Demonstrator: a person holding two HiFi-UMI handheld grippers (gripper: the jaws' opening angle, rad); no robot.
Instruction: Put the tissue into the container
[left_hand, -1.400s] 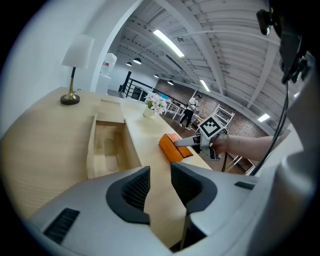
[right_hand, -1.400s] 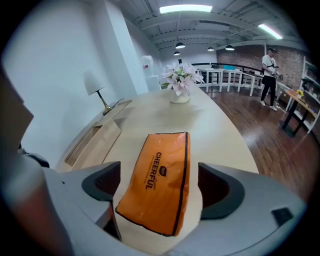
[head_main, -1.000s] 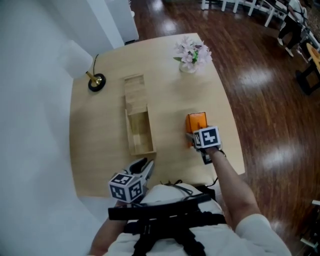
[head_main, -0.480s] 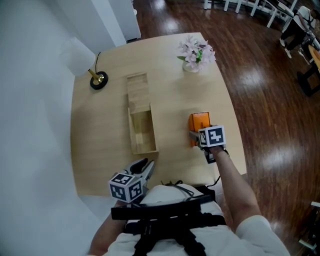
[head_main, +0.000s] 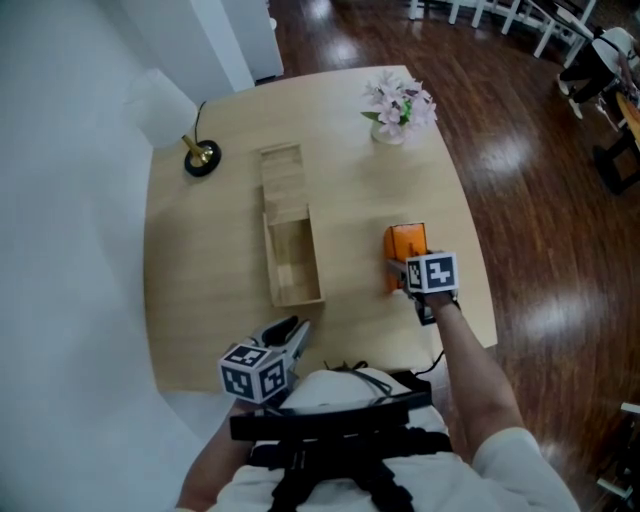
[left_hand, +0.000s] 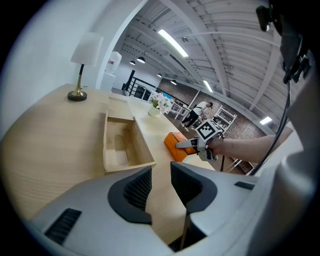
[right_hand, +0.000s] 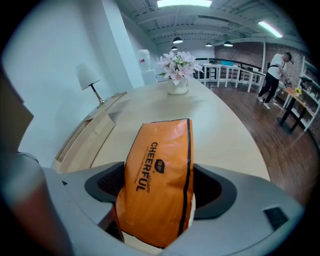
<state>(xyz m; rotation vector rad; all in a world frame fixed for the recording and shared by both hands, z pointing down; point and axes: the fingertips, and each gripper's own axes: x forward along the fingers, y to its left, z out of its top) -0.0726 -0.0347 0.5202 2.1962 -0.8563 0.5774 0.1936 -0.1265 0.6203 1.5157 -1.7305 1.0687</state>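
Observation:
An orange tissue pack (head_main: 403, 243) lies on the pale wooden table, right of a long wooden container (head_main: 269, 252) whose lid is slid back over its far half. My right gripper (head_main: 399, 268) reaches over the pack's near end. In the right gripper view the pack (right_hand: 160, 170) sits between the wide jaws, which are closing, with a gap still showing beside the right pad. My left gripper (head_main: 289, 331) hovers at the table's near edge, close to my body. Its jaws stand a narrow gap apart with nothing between them (left_hand: 161, 187), pointing toward the container (left_hand: 142, 149).
A lamp with a brass base (head_main: 201, 156) stands at the far left corner. A vase of pale flowers (head_main: 400, 104) stands at the far right. The table's right edge (head_main: 478, 270) runs just beyond the pack, above a dark wooden floor. Chairs stand far off.
The head view has drifted slightly, so everything sits a little right of before. The right gripper stays at the pack's near end. The left gripper has not moved.

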